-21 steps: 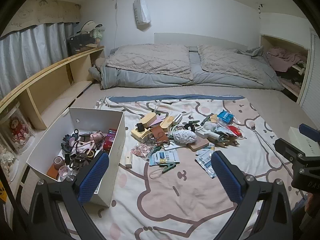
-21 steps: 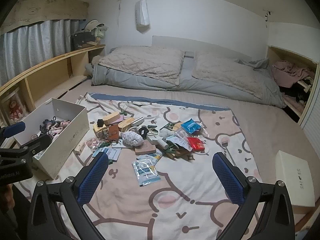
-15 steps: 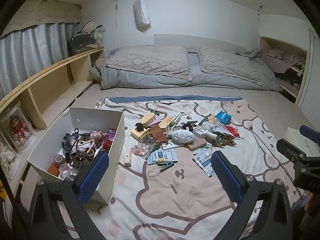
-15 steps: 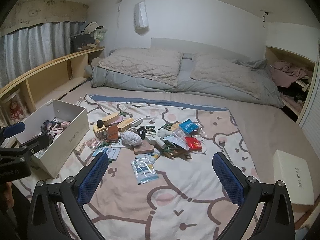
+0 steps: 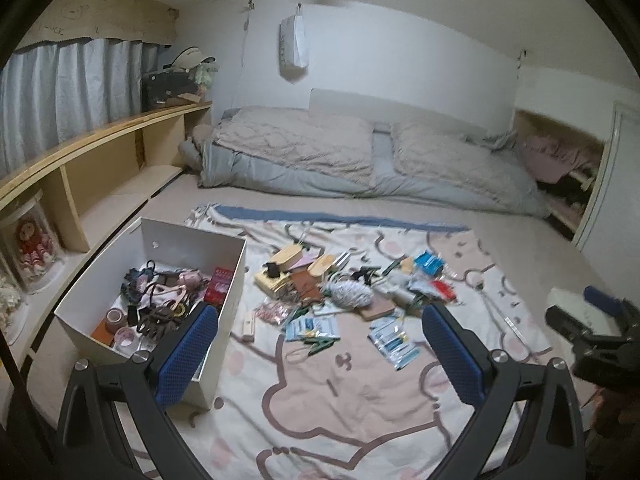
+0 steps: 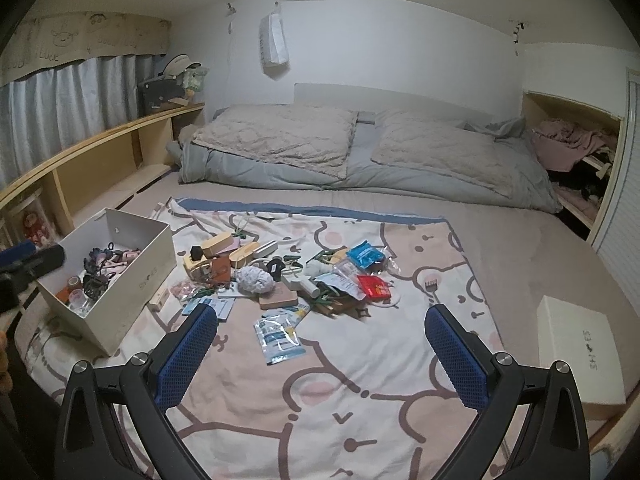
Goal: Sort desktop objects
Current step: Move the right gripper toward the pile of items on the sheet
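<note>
A pile of small desktop objects (image 5: pixel 348 288) lies on a cartoon-print blanket (image 5: pixel 320 392); it also shows in the right wrist view (image 6: pixel 288 272). An open white box (image 5: pixel 224 256) with hair ties and tape stands to the pile's left, seen too in the right wrist view (image 6: pixel 148 268). My left gripper (image 5: pixel 320 352) is open and empty, well short of the pile. My right gripper (image 6: pixel 320 352) is open and empty, also held back above the blanket. Each gripper shows at the edge of the other's view.
A white lid or flat box (image 6: pixel 576 344) lies at the right edge of the bed. Folded grey quilts (image 6: pixel 360 160) lie at the back. A wooden shelf (image 5: pixel 100 160) runs along the left wall. Clothes fill a nook (image 6: pixel 572 148) at the right.
Both grippers have drawn back and tilted up a little, so the pile looks smaller and the ceiling shows. Both stay open and empty.
</note>
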Tool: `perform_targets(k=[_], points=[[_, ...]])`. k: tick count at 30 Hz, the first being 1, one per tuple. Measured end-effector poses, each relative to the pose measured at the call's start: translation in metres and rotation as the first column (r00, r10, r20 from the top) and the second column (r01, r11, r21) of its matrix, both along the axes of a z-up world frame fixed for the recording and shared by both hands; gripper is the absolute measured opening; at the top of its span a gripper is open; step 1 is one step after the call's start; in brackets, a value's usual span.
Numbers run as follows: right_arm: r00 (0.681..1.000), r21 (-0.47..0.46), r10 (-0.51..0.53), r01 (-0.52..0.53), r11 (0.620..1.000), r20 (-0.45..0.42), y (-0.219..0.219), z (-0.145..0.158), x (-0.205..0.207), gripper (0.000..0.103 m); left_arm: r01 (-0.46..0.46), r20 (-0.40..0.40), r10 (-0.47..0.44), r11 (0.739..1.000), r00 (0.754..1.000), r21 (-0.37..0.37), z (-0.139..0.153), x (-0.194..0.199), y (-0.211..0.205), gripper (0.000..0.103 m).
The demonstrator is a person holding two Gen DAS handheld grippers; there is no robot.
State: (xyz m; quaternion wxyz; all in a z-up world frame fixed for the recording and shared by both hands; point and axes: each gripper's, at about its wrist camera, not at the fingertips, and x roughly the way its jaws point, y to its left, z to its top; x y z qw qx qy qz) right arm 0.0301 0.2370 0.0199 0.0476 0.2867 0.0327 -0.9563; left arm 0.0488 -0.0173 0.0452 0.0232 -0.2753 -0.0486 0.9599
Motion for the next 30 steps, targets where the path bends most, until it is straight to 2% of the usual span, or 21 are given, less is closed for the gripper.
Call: perform_targets(k=[5, 9, 12, 19, 27, 30], points=[[1.000, 0.012, -0.001, 0.001, 1.000, -0.014, 0.002, 0.008, -0.006, 0.103, -0.015, -0.015, 0.015, 1.000, 1.000, 0.002, 0.009, -0.011, -0.008, 0.103], [1.000, 0.011, 0.004, -0.004, 1.000, -0.025, 0.002, 0.017, -0.018, 0.103, -0.036, -0.028, 0.034, 0.998, 0.999, -0.047, 0.015, -0.026, -0.010, 0.103], [0.999, 0.034, 0.016, -0.015, 0.999, -0.035, -0.003, 0.022, -0.032, 0.103, -0.045, -0.040, 0.041, 0.996, 0.998, -0.078, 0.017, -0.042, -0.012, 0.103], [0.998, 0.080, 0.058, -0.056, 0.995, -0.022, -0.019, 0.024, -0.076, 0.103, -0.035, -0.009, 0.035, 0.996, 0.999, -0.087, 0.016, -0.091, -0.010, 0.103], [0.997, 0.042, 0.076, -0.076, 0.996, 0.006, -0.032, 0.017, -0.130, 0.103, -0.048, 0.008, 0.049, 0.995, 0.999, -0.086, 0.002, -0.153, -0.005, 0.103], [0.997, 0.006, 0.078, -0.078, 0.997, -0.001, -0.032, 0.008, -0.148, 0.103, -0.095, -0.008, 0.095, 0.993, 0.995, -0.073, -0.010, -0.173, -0.005, 0.103]])
